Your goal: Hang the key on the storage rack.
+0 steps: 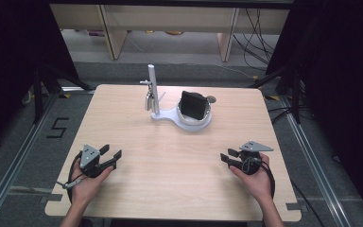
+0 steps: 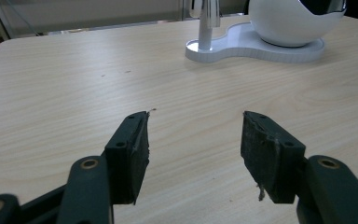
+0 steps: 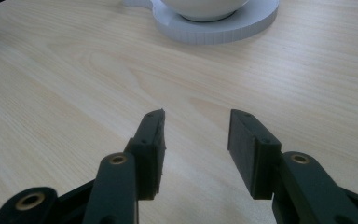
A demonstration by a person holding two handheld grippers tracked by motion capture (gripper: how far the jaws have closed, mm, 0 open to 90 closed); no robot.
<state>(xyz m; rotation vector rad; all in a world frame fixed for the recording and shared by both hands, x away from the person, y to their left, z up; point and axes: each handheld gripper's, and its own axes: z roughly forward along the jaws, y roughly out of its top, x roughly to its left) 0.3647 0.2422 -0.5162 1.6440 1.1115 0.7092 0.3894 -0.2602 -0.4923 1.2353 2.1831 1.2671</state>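
A white stand [image 1: 170, 116] sits at the far middle of the wooden table [image 1: 170, 156]. It has an upright post [image 1: 152, 87] with a small silvery piece [image 1: 148, 101] hanging beside it, and a round white cup [image 1: 194, 118] with a black block [image 1: 193, 105] in it. My left gripper [image 1: 112, 152] lies low at the near left, open, with nothing between its fingers. My right gripper [image 1: 227, 155] is at the near right, also open and empty. In the left gripper view, my left gripper [image 2: 195, 128] points at the stand's base [image 2: 256, 46]. My right gripper [image 3: 196, 126] faces the base [image 3: 214, 25].
A small grey round thing [image 1: 211, 99] lies just behind the cup. Bare wood stretches between the grippers and the stand. Beyond the table's far edge are wooden furniture legs [image 1: 114, 33] and loose cables [image 1: 257, 33] on the floor.
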